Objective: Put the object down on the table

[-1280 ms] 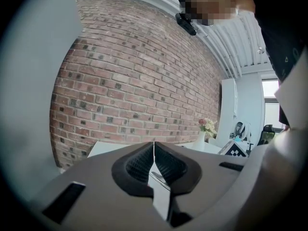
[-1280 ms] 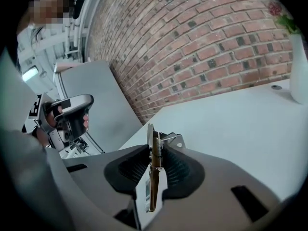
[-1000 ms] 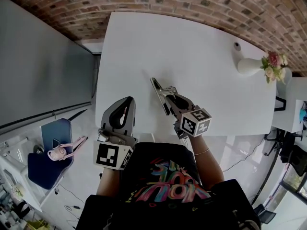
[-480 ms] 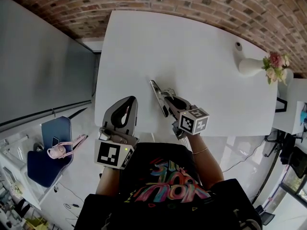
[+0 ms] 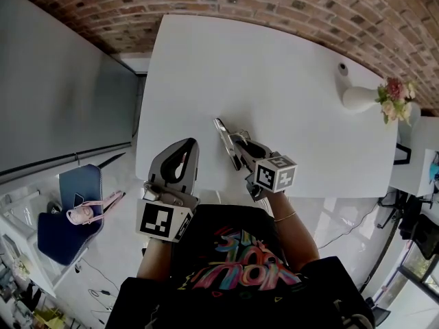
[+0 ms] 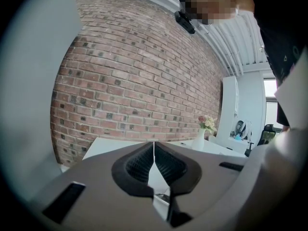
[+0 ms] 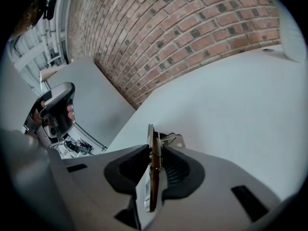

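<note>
Two grippers, one white surface (image 5: 274,53) and one white vase (image 5: 357,99) of flowers at its far right. There is a single object (image 5: 221,130), a thin flat board carrying a coiled spring and bent wire. It stands on edge over the near part of the surface. The right gripper (image 5: 239,144) has its jaws partly closed, pinching that board. The left gripper (image 5: 185,146) is off the near edge, jaws pressed together on nothing.
</note>
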`<state>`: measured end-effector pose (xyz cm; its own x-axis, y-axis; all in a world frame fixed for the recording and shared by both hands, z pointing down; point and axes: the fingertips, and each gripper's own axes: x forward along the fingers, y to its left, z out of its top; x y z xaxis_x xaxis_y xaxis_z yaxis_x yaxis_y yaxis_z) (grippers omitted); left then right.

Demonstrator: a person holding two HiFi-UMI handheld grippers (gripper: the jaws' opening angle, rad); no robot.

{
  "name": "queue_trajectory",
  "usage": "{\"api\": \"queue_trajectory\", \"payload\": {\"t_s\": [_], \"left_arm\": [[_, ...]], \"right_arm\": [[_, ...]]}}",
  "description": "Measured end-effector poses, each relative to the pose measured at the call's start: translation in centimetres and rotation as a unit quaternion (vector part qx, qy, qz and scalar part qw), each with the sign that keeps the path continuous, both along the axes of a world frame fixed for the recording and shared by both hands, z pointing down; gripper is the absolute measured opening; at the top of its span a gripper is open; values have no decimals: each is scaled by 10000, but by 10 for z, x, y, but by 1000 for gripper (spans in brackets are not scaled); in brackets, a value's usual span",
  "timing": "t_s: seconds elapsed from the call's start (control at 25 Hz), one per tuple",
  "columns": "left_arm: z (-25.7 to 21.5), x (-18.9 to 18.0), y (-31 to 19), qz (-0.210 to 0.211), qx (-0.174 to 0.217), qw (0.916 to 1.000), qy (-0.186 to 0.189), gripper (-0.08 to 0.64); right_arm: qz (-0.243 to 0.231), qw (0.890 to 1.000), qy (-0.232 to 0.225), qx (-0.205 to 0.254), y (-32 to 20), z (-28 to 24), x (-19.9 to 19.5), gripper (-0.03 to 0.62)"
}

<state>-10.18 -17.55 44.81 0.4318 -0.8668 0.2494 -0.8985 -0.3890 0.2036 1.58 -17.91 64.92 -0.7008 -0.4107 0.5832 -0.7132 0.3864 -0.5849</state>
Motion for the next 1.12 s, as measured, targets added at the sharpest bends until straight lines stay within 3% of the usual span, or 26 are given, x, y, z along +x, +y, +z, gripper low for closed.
{"api": "queue_trajectory", "payload": {"t_s": [0.24,0.6,1.12], "left_arm": [[-1,0,0,-10,18,10000,1,26],[-3,-1,1,-47,37,10000,45,26],[-13,-4,0,7,133,9999,47,26]], "right_arm": [[2,9998,159,-141,-1,5,0,104],[-51,9993,-60,-373,1,4,-3,152],[479,9982,-154,-322,-4,-3,11,186]]}}
